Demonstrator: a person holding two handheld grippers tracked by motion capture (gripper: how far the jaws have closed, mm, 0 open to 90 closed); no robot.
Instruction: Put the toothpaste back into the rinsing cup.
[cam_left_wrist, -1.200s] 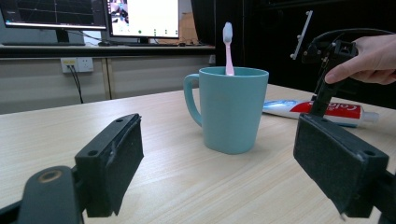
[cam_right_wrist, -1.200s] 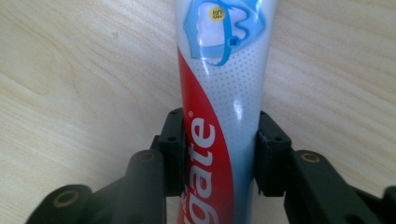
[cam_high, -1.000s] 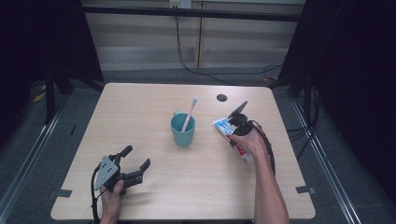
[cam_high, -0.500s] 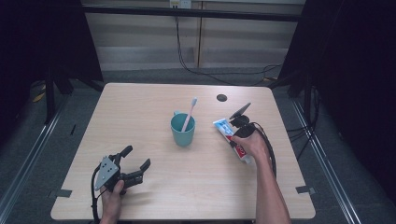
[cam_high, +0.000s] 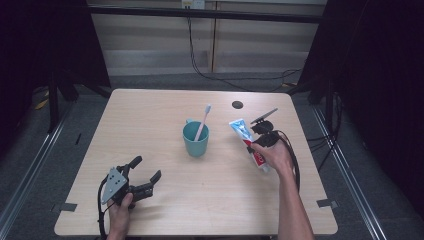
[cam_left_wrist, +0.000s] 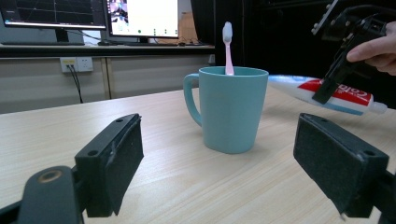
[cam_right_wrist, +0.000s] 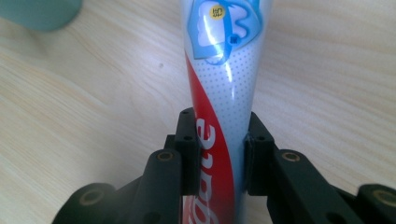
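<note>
Right tool (cam_right_wrist: 219, 149) is clamping the tube (cam_right_wrist: 224, 84) across its lower body, one pad on each flank, near the cap end. In the right gripper view the tube's long axis is running straight away from the jaws, crimped end farthest out. In the left gripper view the tube (cam_left_wrist: 336, 93) is hanging a little above the table (cam_left_wrist: 163, 116), tilted, with the cap end nearest that camera and the right tool (cam_left_wrist: 327, 88) gripping from above. In the high view the right tool (cam_high: 257, 137) and tube (cam_high: 245, 134) are sitting right of the cup (cam_high: 195, 140), near it but apart, the tube's axis lying diagonally with its flat end pointing up-left, toward the far side of the cup.

Left tool (cam_high: 145, 181) is standing released, jaws wide and holding nothing, near the front-left of the table (cam_high: 150, 110), well apart from the cup. In the left gripper view it is facing the cup (cam_left_wrist: 231, 109) squarely, handle to the view's left, with the brush (cam_left_wrist: 228, 46) standing upright inside.

Judgement: the tube is lying within the right hand's grip and to the cup's right, so the right hand is the nearer one for any transfer toward the cup. The move is turning on bringing the tube leftward and tipping its axis upright over the rim, clear of the brush. The left tool is positioned to steady the cup if needed.
</note>
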